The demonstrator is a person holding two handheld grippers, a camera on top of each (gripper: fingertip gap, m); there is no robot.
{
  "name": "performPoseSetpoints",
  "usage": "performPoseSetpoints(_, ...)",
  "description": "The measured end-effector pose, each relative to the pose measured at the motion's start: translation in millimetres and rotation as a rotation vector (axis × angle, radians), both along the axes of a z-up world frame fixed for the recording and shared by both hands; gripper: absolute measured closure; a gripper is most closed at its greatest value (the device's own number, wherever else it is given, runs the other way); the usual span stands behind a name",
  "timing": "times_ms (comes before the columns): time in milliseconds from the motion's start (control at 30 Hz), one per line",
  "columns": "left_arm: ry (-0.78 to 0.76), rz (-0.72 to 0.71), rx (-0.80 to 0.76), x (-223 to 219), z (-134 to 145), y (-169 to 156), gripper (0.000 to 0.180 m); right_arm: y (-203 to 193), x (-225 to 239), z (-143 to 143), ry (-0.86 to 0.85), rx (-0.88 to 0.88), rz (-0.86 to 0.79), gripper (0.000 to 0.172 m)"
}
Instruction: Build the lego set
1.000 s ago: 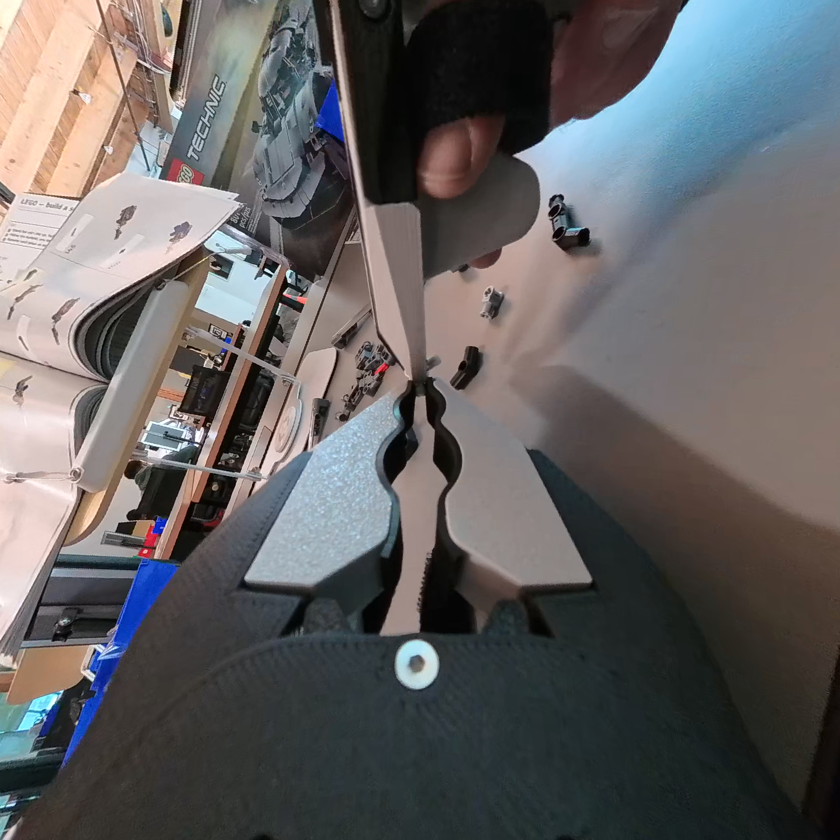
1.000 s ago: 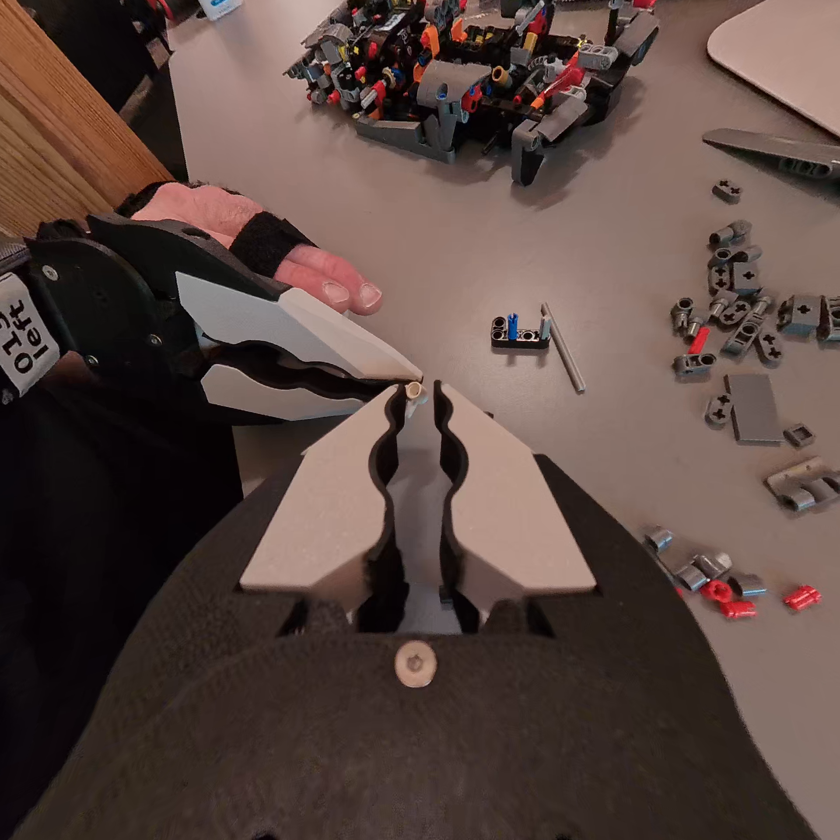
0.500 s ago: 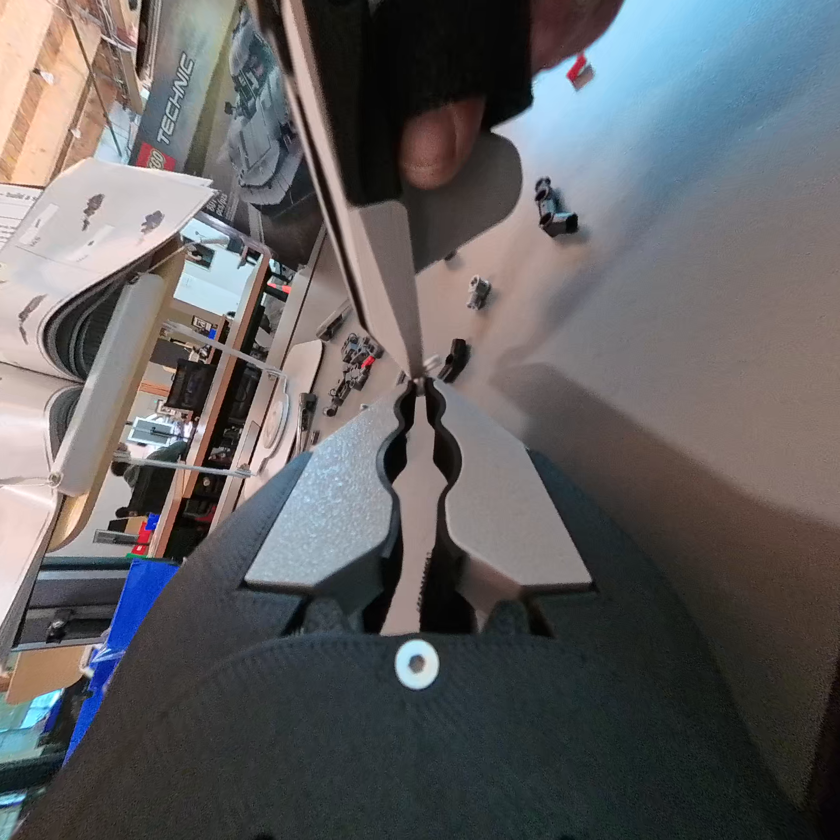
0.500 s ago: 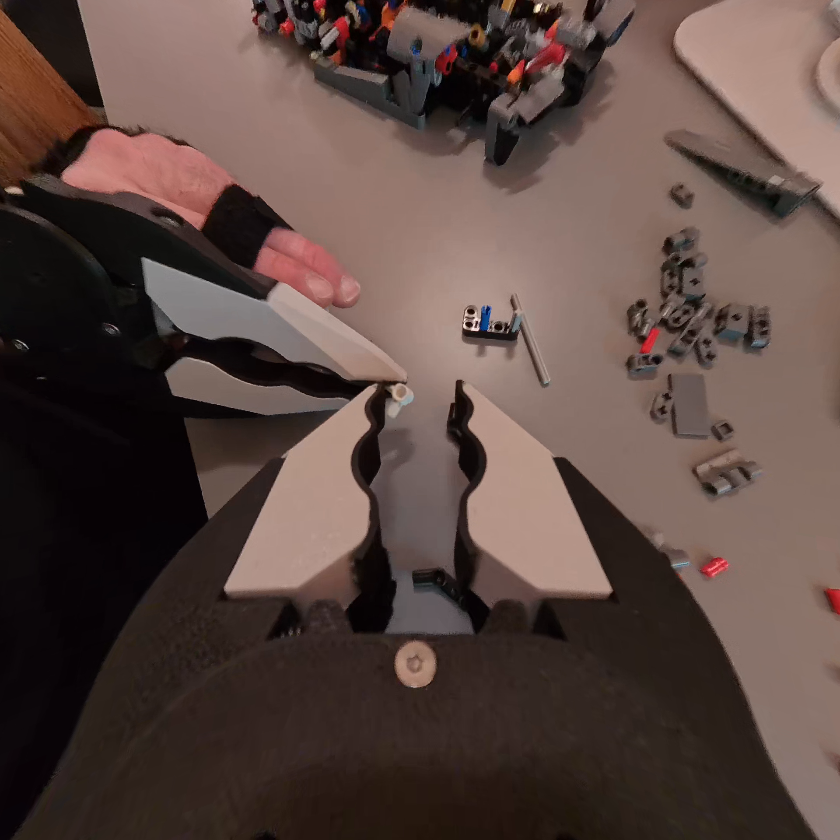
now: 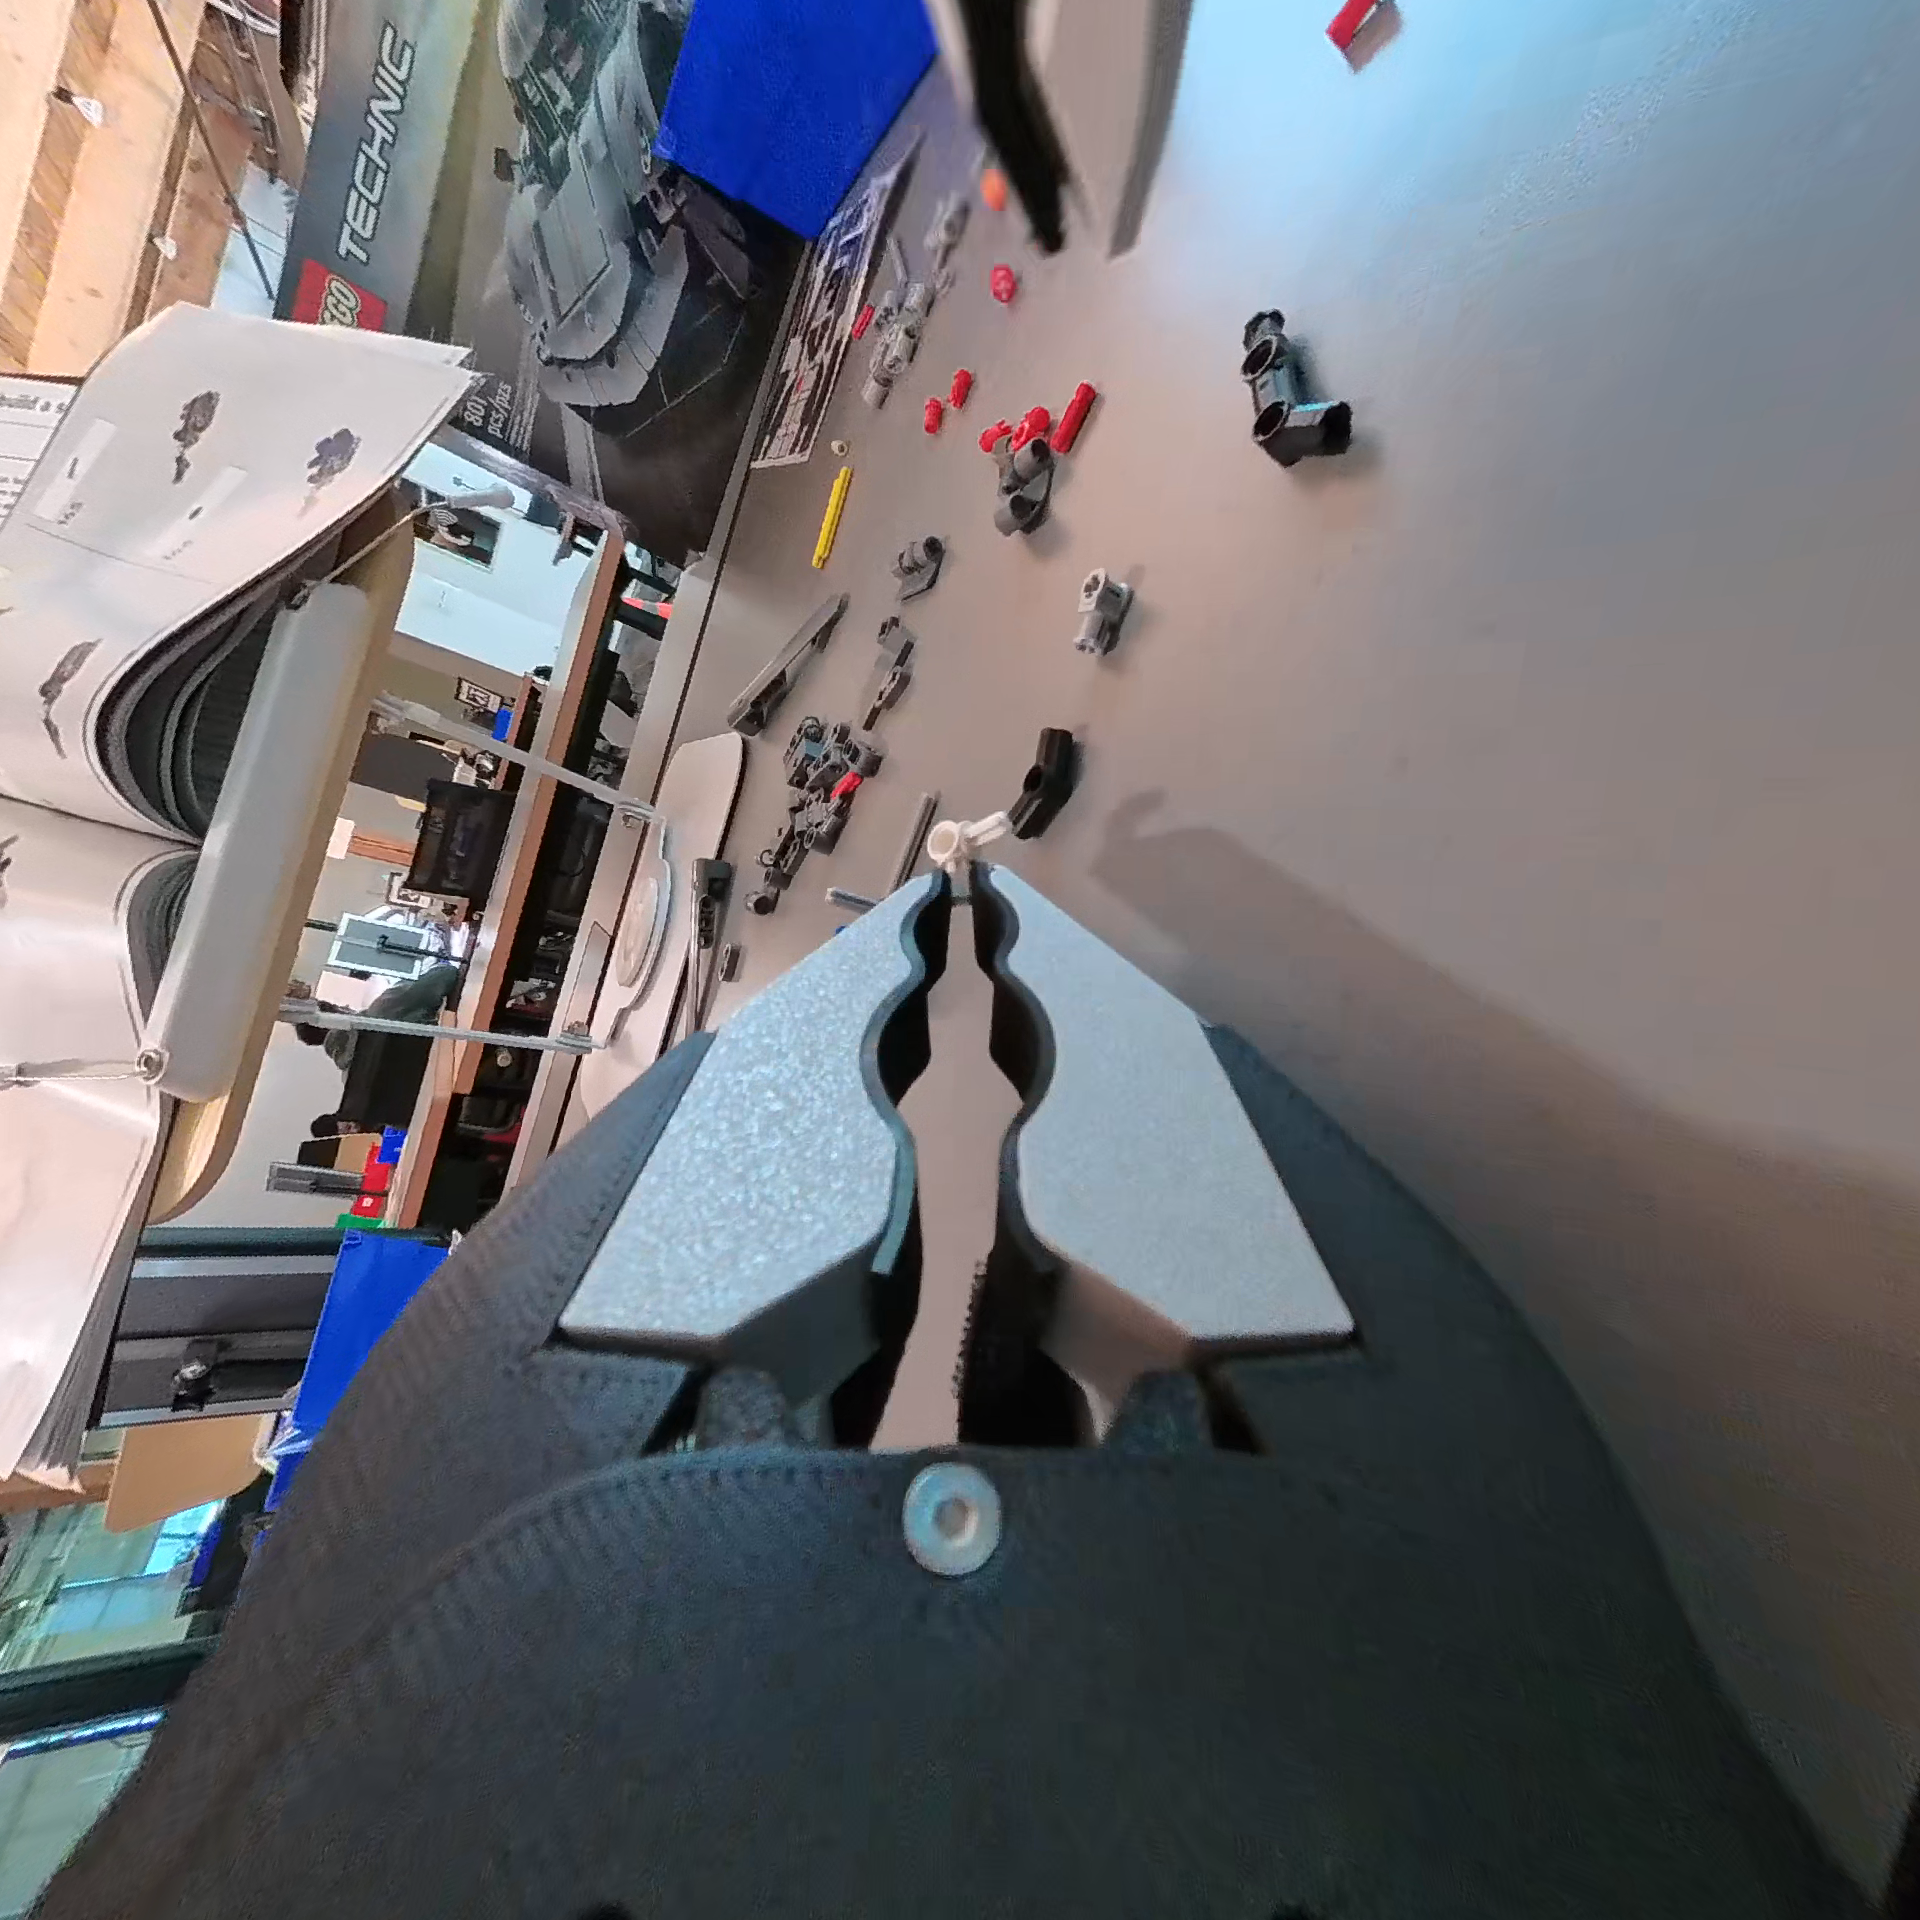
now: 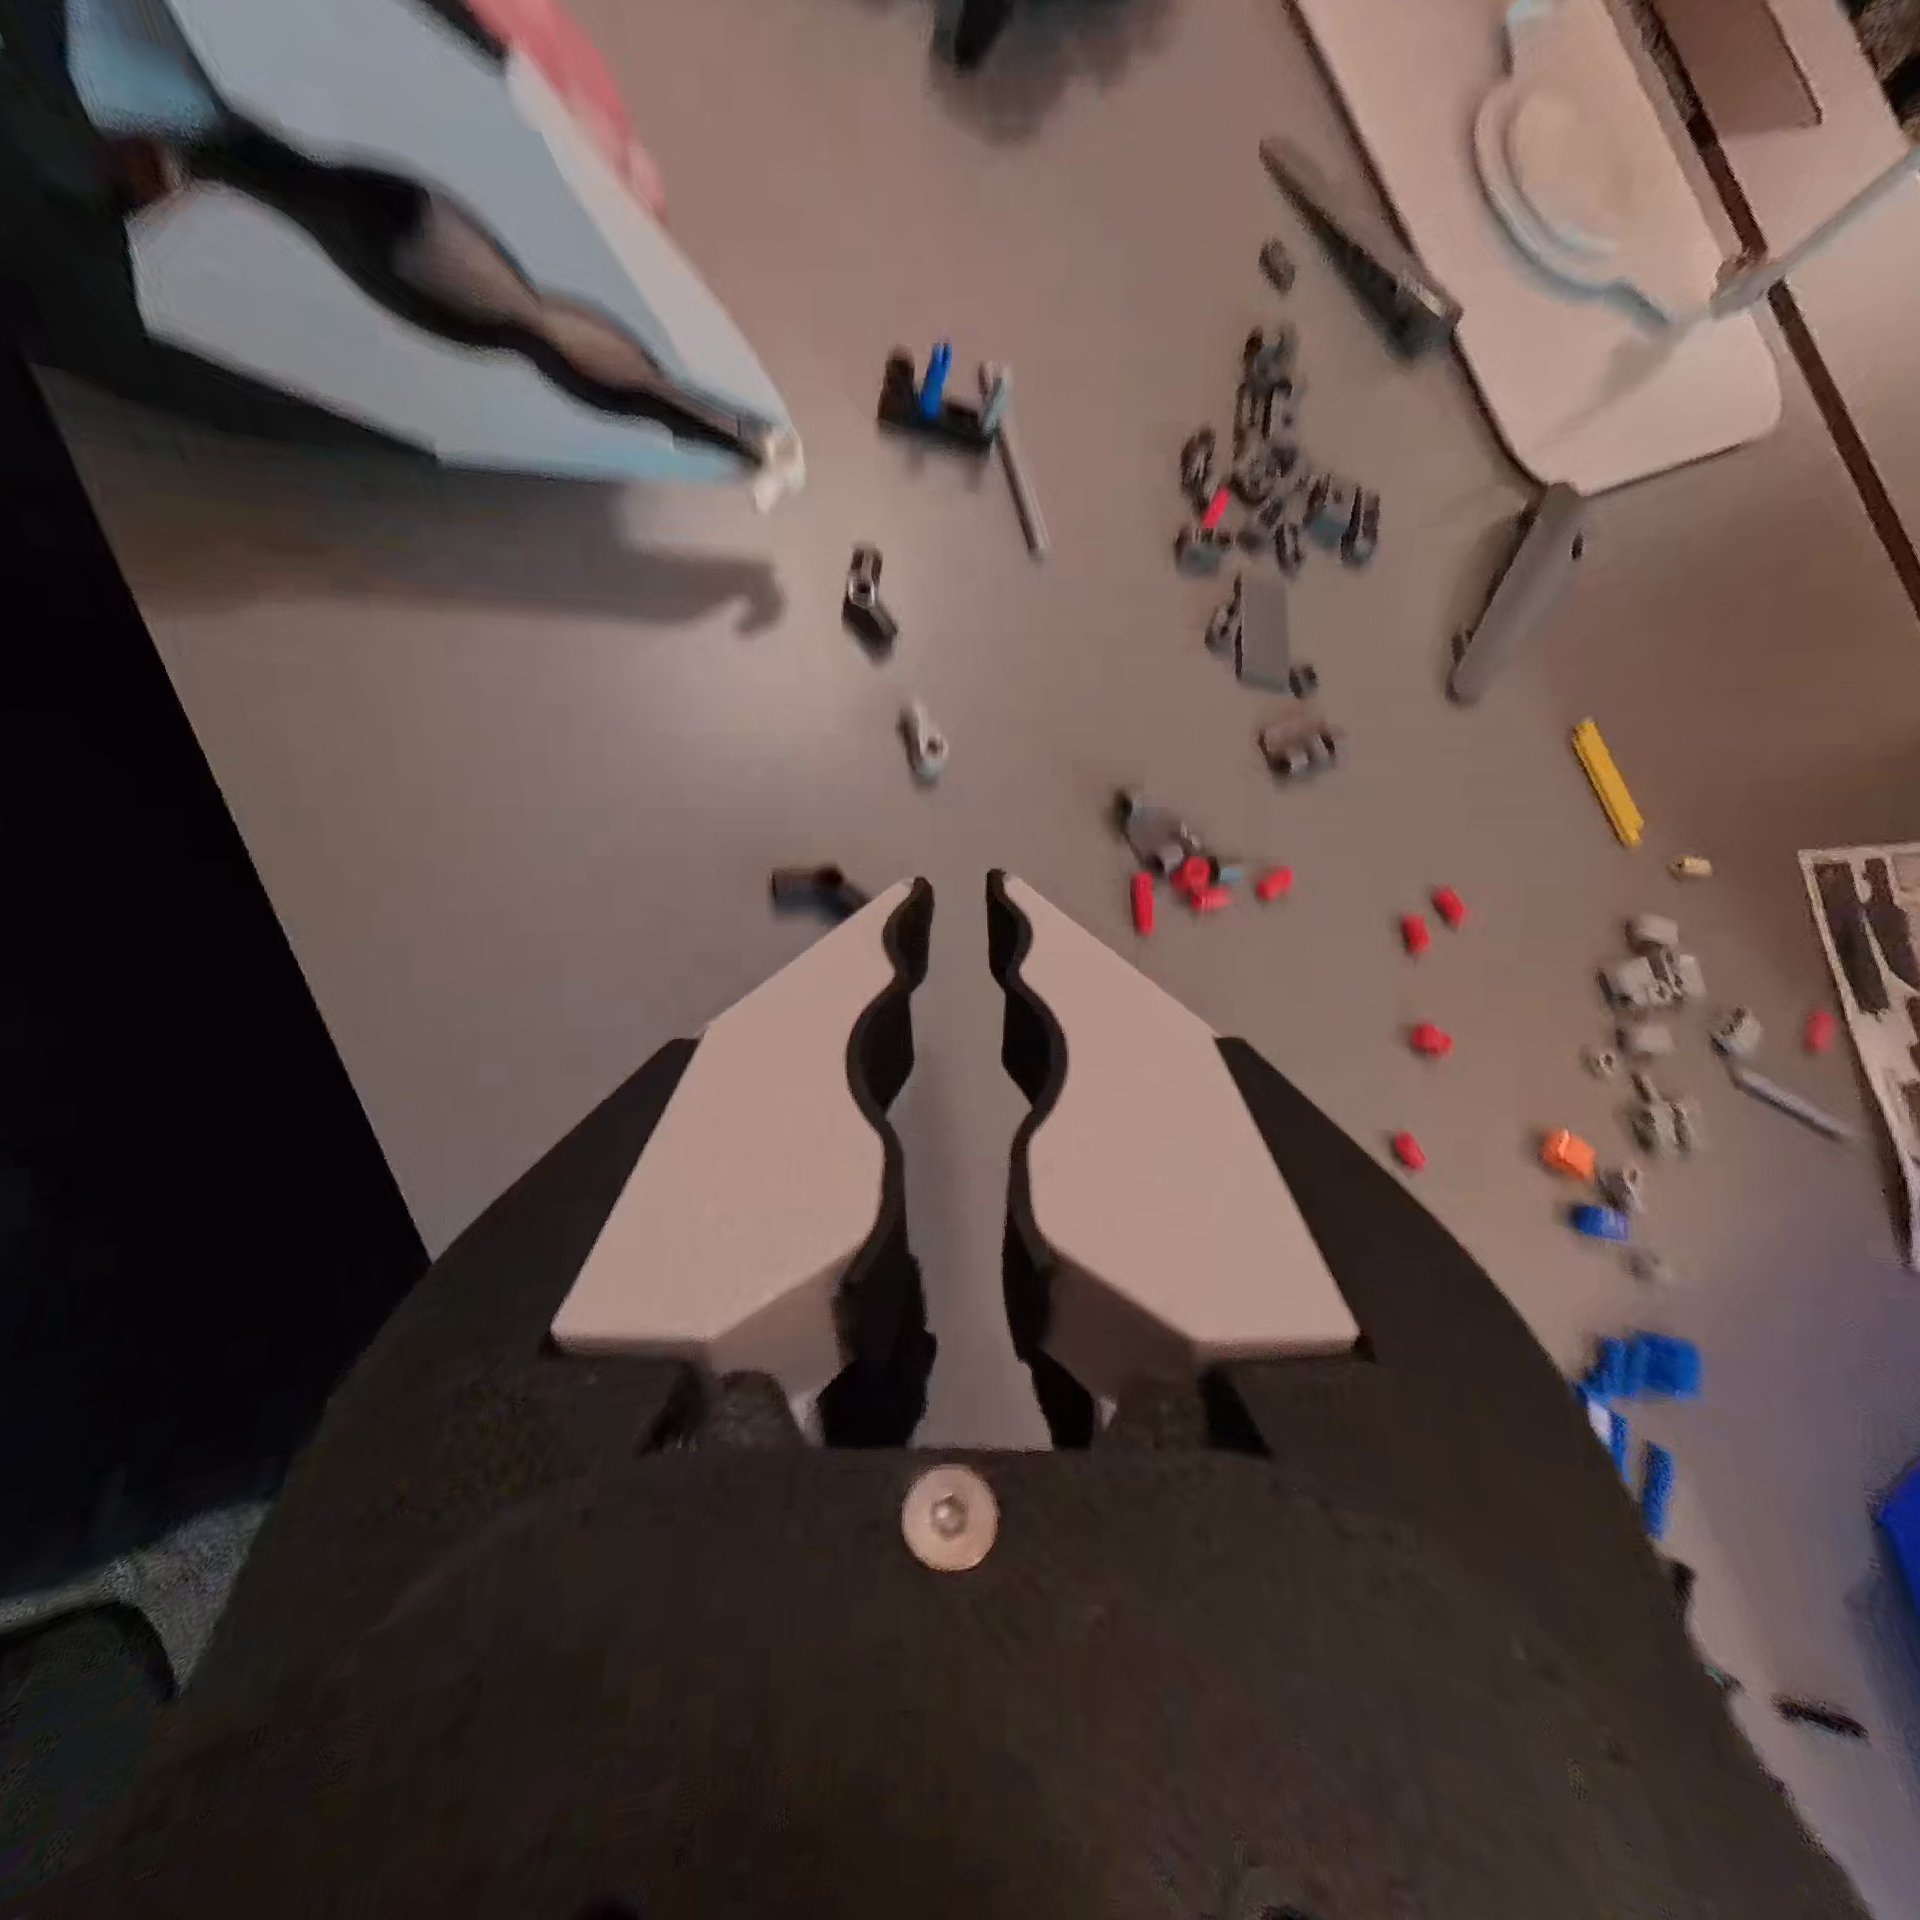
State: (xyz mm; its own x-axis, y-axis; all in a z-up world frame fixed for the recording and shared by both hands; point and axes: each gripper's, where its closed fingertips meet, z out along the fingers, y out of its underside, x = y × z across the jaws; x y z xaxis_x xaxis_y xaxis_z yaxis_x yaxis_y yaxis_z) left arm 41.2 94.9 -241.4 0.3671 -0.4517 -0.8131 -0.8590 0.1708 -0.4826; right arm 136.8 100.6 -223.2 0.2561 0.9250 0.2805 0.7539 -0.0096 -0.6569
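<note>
My left gripper [image 5: 961,883] is shut on a small white connector piece [image 5: 961,840], which sticks out past its fingertips above the grey table [image 5: 1558,727]. A black connector [image 5: 1044,769] lies on the table just beyond it. The right wrist view shows the left gripper [image 6: 758,447] blurred at the upper left, with the white piece [image 6: 777,473] at its tip. My right gripper [image 6: 956,883] is narrowly open, with bare table between its fingertips. A dark piece [image 6: 810,888] lies by its left fingertip and red pins [image 6: 1195,883] to its right. The right gripper [image 5: 1049,125] shows blurred at the top of the left wrist view.
Loose grey, black, red and blue parts are scattered over the table, with a yellow axle [image 6: 1605,779] among them. A pale board [image 6: 1621,312] lies at the far right. An open booklet [image 5: 156,520] and a set box [image 5: 499,260] stand beyond. The table's edge [image 6: 260,831] runs along the left. About 11 cm separates my left fingertips from my right. Both grippers' tips are roughly 25 cm from the yellow axle [image 6: 1605,779].
My right gripper opened off the white piece, drew away from the left gripper over the table and narrowed its jaws on nothing. The left gripper kept hold of the white piece.
</note>
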Motion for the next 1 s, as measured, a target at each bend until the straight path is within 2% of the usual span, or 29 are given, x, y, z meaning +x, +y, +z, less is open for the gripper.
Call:
performPoseSetpoints(100, 0.006, 0.003, -0.002, -0.2, -1.0, 0.1, 0.178, -4.9, 13.6, -11.6, -0.055, 0.002, 0.006, 0.166)
performPoseSetpoints(367, 0.014, 0.008, -0.003, -0.7, -2.2, 0.5, 0.178, -7.6, 5.7, -33.7, -0.117, -0.003, 0.098, 0.148)
performPoseSetpoints(700, 0.022, 0.008, 0.001, -1.0, -2.8, 0.6, 0.178, -1.6, -2.9, -39.3, -0.157, 0.005, 0.141, 0.167)
performPoseSetpoints(1000, 0.024, 0.002, 0.001, -0.1, -3.0, 0.3, 0.178, -10.2, -14.6, -38.7, -0.186, -0.021, 0.186, 0.169)
